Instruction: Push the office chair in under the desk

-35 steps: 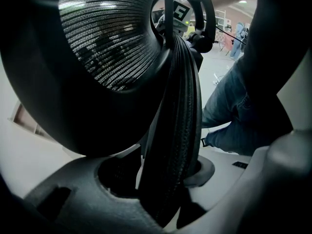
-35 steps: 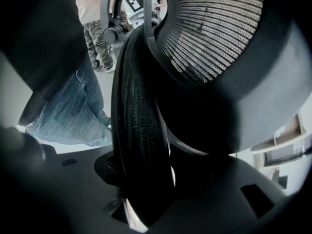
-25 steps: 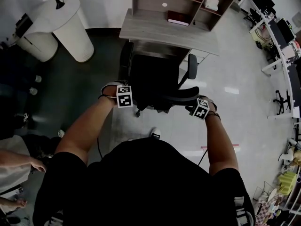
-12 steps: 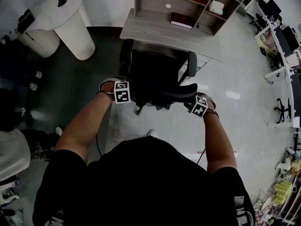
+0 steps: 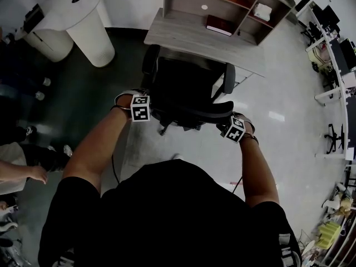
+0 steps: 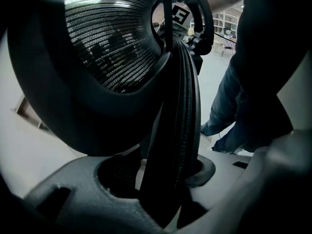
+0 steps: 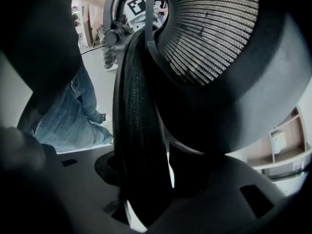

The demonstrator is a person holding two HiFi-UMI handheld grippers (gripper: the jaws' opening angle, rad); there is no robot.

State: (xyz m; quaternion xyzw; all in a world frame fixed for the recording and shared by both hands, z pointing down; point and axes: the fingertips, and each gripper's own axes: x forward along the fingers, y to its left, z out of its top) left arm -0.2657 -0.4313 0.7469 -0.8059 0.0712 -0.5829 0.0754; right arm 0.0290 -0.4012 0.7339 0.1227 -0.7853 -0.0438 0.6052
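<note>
The black office chair faces the grey desk, its seat front and armrests at the desk's near edge. My left gripper is shut on the left end of the backrest's top rim. My right gripper is shut on the right end. In the left gripper view the ribbed backrest rim runs between the jaws of the left gripper, under the mesh back. The right gripper view shows the same rim clamped in the right gripper.
A shelf unit with books stands on the desk. A white round pedestal stands to the left on dark flooring. A bystander's arm shows at the left edge. More desks and chairs line the right side.
Both grippers and the chair have moved forward toward the desk, and the seat sits closer under its edge. The bystander at the left has shifted.
</note>
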